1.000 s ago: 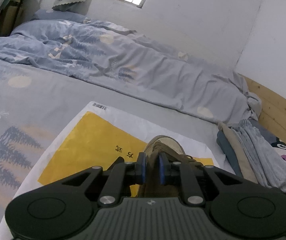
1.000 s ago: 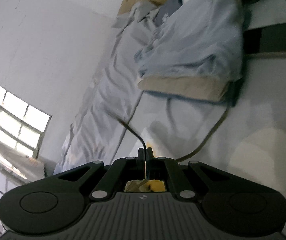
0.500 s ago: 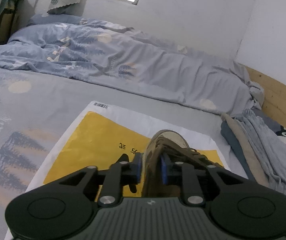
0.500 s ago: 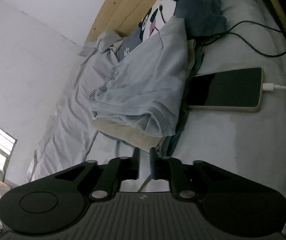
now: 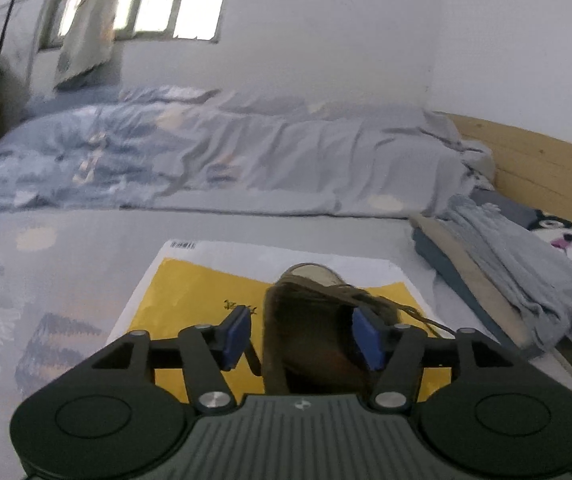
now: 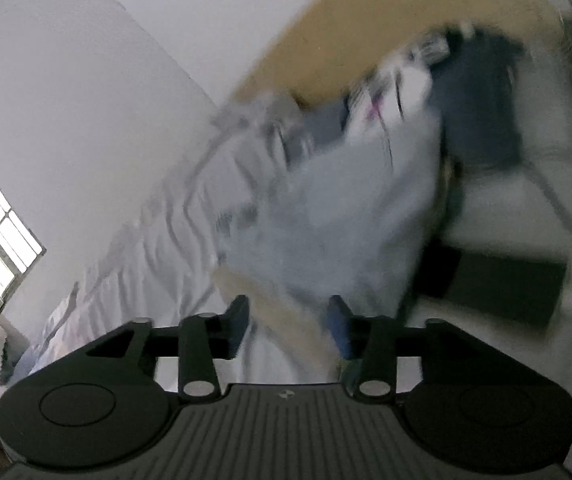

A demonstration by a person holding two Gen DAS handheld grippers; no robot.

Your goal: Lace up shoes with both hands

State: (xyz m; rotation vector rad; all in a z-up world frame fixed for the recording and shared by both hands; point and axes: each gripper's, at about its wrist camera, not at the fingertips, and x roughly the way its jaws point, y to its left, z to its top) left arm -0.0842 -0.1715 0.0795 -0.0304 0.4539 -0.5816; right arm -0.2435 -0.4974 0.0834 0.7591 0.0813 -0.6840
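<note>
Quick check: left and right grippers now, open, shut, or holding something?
Left gripper: open, jaws just widened; the brown shoe sits between them, pads not pressing it.
Right gripper: open, jaws just widened, holding nothing.

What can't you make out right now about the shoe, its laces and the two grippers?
- Shoe, left wrist view: heel and near side hidden behind the left gripper, whose jaws have just been opening.
- Lace, left wrist view: too thin and blurred to tell whether it is tied.
- Right wrist view: motion blur; shoe and lace out of frame. The right gripper has just been opening, nothing visibly held.
- Folded clothes: blurred.
</note>
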